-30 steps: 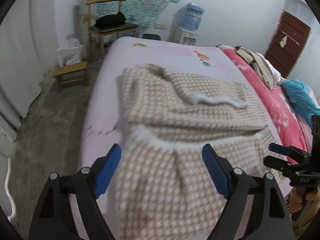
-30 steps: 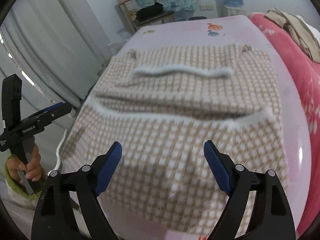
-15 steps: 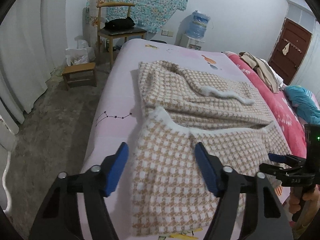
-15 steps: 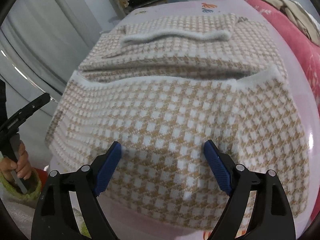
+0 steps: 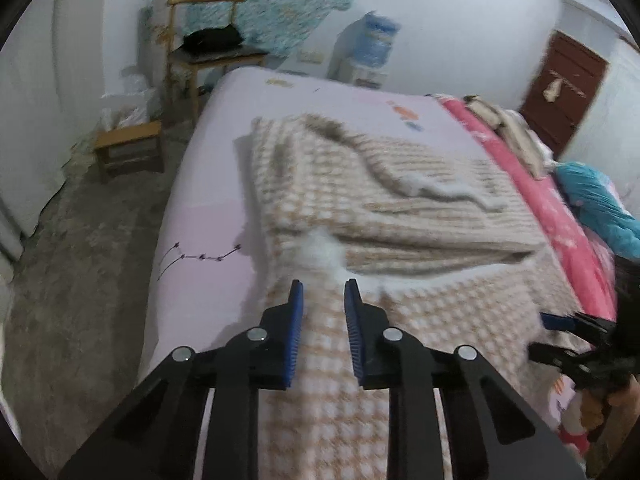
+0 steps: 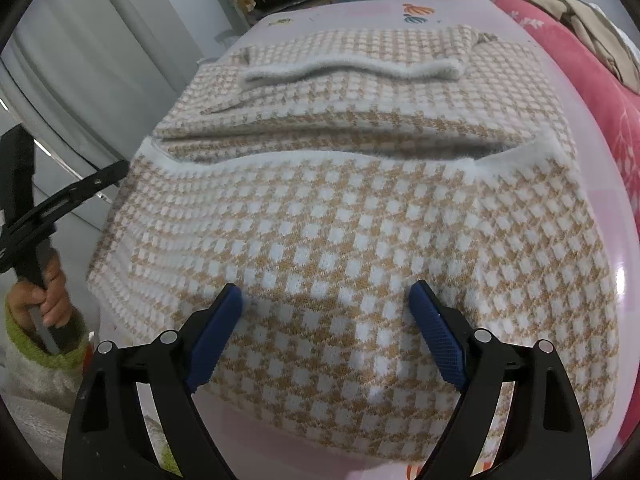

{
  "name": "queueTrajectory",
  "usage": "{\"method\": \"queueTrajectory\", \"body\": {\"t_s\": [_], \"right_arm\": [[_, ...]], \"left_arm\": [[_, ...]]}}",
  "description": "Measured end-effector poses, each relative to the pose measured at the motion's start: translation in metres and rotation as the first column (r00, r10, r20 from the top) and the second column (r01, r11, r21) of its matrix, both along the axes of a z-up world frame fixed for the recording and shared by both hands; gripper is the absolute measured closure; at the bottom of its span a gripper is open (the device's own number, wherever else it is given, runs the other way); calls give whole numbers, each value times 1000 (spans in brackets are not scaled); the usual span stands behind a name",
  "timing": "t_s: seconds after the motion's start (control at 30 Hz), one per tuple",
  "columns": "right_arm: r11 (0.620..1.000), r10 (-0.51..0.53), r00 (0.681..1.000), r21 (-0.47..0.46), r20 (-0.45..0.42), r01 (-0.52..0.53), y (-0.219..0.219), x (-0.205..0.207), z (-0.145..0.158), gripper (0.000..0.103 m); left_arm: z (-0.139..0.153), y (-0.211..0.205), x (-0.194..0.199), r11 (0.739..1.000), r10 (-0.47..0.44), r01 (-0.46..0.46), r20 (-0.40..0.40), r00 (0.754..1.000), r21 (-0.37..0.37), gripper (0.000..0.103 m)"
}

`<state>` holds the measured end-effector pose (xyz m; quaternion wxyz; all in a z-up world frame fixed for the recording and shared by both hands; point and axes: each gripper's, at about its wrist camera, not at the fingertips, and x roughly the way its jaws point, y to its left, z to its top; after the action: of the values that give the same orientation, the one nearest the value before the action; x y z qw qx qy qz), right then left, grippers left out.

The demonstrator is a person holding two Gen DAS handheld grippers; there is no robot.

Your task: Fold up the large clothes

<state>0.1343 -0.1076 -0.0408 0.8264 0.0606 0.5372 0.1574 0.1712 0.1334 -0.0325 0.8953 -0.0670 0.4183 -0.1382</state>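
Closing my left gripper [image 5: 322, 286] on the near-left part of the checked sweater [image 6: 352, 216], which lies spread on the pink-sheeted bed [image 5: 200, 216], sleeves already folded across the body. Left fingers have just been drawing together; a ridge of knit rises between them, below the fluffy white trim [image 5: 320, 250]. Narrow gap remains. Picture is blurred, so I cannot tell whether the pads are pressing the cloth yet.

Right gripper [image 6: 326, 294]: fingers spread wide, tips resting on or just above the knit near the front edge, nothing pinched. Seen from the left camera it sits off at the bed's right side.

Judgement on doing this step well:
- Left needs a full layer in the pinch, not only loose fluff. If the ridge is thin it may slip out on lifting.
- Right should take a matching pinch at the same depth from the near edge, so both corners lift level.
- Pick up top and bottom layers together, or the fold will drag the under-layer and wrinkle it.
- Carry the near edge up and over toward the white collar band [image 6: 348, 70] at the far end, laying it flat.
- Knit looks thick and soft; expect sag between my two grippers, so keep them well apart and taut.
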Motion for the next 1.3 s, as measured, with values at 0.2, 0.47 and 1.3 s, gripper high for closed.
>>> {"method": "queueTrajectory", "body": {"t_s": [0.2,0.47,1.3], "right_arm": [[1000,3,1000,-9,0,-3,4,2,-2,19],[1000,-1,1000,-9,2,1,4,2,-2,19],[1000,7,1000,-4,3,-7,-2,2,-4,19]], "left_arm": [[-7,-4,-3,998,-10,12,-24,1000,62,82],[-15,15,30,999,33,-33,-65,997,0,64],[-29,4,45,991,-97,83,-148,984,-103,65]]}}
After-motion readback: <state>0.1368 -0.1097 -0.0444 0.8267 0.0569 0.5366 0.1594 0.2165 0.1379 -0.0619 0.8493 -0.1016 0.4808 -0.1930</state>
